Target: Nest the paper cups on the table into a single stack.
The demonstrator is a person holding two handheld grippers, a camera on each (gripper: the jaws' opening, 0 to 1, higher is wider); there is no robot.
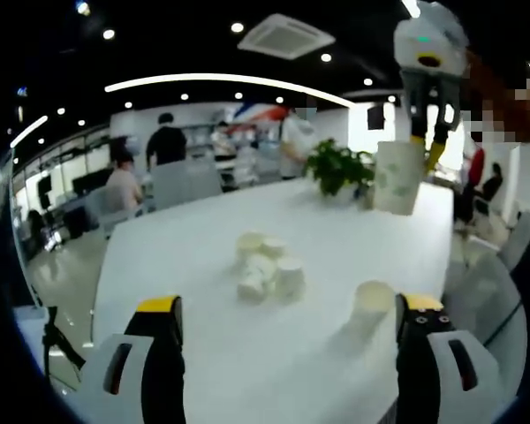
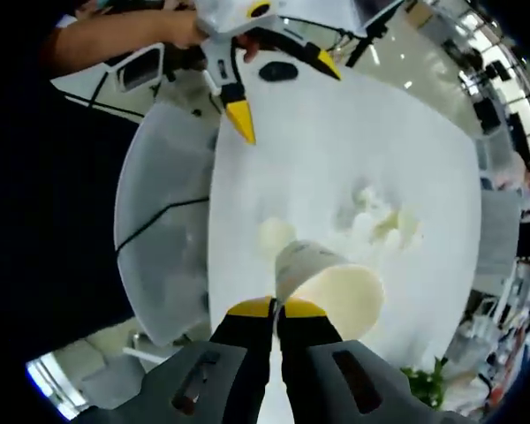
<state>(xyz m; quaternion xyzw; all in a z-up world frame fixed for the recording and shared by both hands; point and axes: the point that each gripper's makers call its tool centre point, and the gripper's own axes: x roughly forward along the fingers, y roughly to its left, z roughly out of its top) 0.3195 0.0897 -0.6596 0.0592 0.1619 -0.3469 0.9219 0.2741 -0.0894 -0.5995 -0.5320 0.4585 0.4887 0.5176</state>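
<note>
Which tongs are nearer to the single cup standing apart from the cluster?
Left. The left tongs hang open just before the single cup. The right tongs are raised far beyond it, shut on the held cup.

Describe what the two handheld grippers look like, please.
The left gripper has grey-white plastic bodies with dark slots, black jaws and yellow tips. The right gripper is built alike: grey shells, black jaws, yellow tips. Seen from the left gripper view it has a rounded white housing on top with a small green light.
</note>
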